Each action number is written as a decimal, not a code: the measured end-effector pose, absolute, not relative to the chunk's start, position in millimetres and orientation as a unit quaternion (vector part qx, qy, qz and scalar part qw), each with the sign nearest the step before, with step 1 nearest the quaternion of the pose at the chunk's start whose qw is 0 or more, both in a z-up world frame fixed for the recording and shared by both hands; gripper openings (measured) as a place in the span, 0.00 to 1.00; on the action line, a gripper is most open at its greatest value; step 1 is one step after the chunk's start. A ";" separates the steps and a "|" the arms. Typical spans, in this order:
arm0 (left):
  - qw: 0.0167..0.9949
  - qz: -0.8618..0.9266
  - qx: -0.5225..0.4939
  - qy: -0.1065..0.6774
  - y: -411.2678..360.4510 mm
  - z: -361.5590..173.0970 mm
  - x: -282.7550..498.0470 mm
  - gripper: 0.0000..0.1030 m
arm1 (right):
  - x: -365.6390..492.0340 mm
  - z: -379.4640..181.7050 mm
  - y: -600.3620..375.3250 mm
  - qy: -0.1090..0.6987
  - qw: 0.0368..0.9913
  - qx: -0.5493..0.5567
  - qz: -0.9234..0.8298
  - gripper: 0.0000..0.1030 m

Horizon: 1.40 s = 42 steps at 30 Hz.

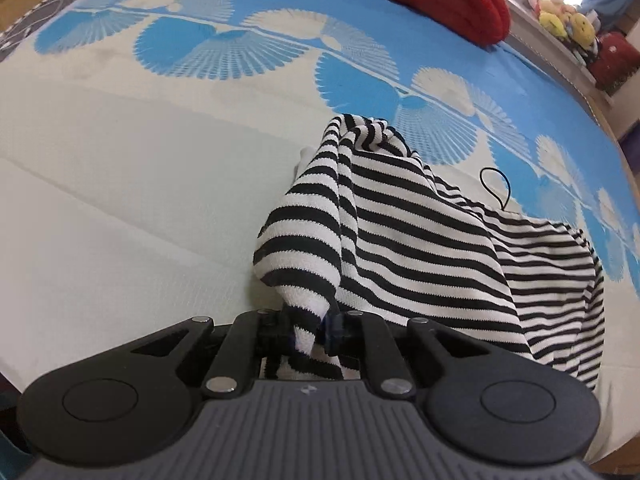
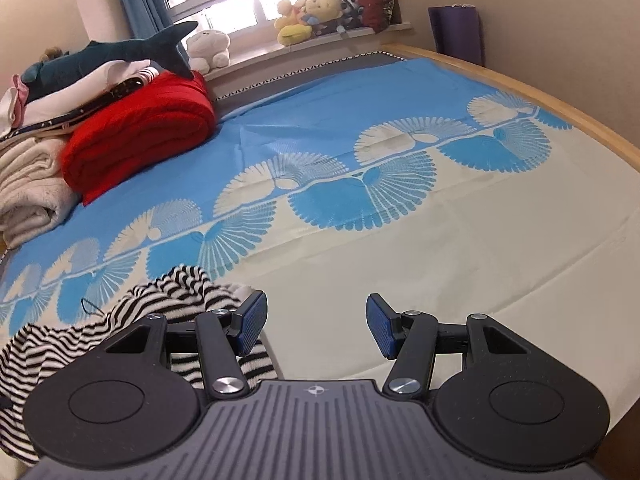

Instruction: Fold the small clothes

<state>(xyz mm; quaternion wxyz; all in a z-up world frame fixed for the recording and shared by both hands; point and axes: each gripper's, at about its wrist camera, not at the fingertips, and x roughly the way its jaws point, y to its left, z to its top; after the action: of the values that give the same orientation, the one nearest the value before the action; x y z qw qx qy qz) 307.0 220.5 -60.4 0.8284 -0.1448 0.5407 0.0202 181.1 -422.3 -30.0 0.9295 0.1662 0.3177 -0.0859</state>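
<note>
A bed with a blue and cream fan-patterned sheet [image 2: 400, 240] fills both views. The black-and-white striped garment [image 1: 400, 240] lies bunched on it, one edge pinched between the nearly closed jaws of the left gripper [image 1: 308, 328] and lifted. The right gripper [image 2: 316, 326] hovers with jaws wide and empty, the garment just left of them. Beyond, a folded red blanket [image 2: 140, 140] rests by stacked linens [image 2: 32, 184].
</note>
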 end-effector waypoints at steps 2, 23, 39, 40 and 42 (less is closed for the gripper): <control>0.822 0.027 -0.153 0.547 230.2 -71.7 305.0 0.12 | 186.9 -32.1 -414.4 0.322 0.930 0.158 -0.083 0.55; 0.871 -0.081 -0.118 0.470 86.4 3.7 314.6 0.11 | 219.6 -37.3 -372.8 0.334 0.930 0.132 -0.076 0.55; 0.832 -0.292 -0.037 0.469 -141.3 -13.0 281.9 0.14 | 199.6 -28.6 -402.7 0.302 0.932 0.164 -0.120 0.55; 0.825 -0.303 -0.050 0.475 -144.5 -14.8 282.3 0.21 | 198.3 -27.8 -403.6 0.299 0.931 0.168 -0.122 0.55; 0.822 -0.310 -0.074 0.472 -140.5 -11.7 282.7 0.38 | 197.0 -27.8 -404.0 0.299 0.931 0.173 -0.121 0.55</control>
<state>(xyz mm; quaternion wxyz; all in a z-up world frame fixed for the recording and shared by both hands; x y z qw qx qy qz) 282.7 -140.5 -11.7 0.8221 -0.0737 0.4717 -0.3101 197.0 -404.0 -27.8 0.9308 0.1725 0.2989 -0.1205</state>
